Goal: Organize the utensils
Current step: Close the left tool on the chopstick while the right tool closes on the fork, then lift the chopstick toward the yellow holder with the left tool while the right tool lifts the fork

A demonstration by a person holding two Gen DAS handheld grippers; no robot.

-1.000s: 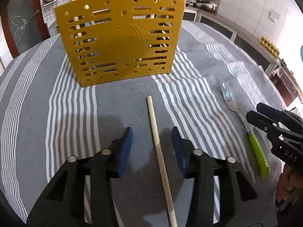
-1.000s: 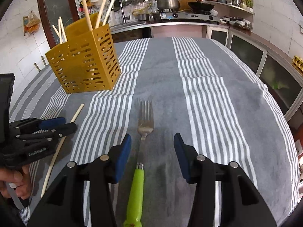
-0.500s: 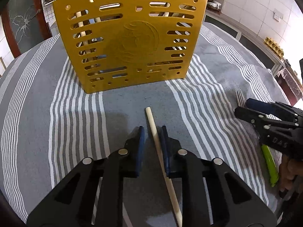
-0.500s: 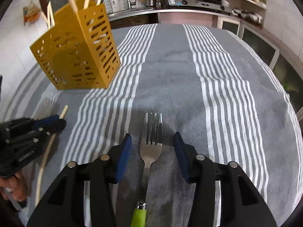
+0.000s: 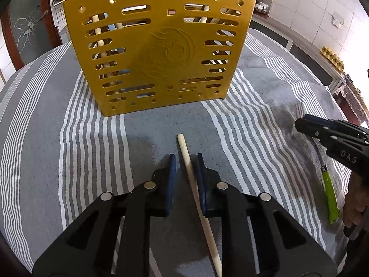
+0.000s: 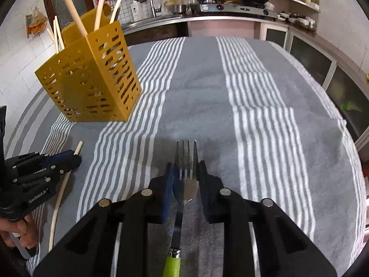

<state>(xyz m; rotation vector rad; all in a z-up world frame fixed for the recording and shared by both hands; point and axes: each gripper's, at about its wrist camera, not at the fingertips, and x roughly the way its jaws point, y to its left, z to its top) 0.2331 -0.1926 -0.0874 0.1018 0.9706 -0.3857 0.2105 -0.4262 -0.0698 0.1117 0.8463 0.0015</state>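
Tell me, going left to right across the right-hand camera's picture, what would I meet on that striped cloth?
Left gripper → wooden chopstick lying on the cloth → yellow utensil holder with sticks standing in it → fork between the right gripper fingers → bare striped cloth.

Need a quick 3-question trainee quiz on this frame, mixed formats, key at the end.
1. True or false: the fork is already inside the yellow holder.
2. Which item lies between the fingers of the left gripper?
A. a spoon
B. the wooden stick
C. a knife
3. Fill in: the fork's handle is ____ in colour.

Key
1. False: it lies on the striped cloth, its head between the fingers of the right gripper.
2. B
3. Green
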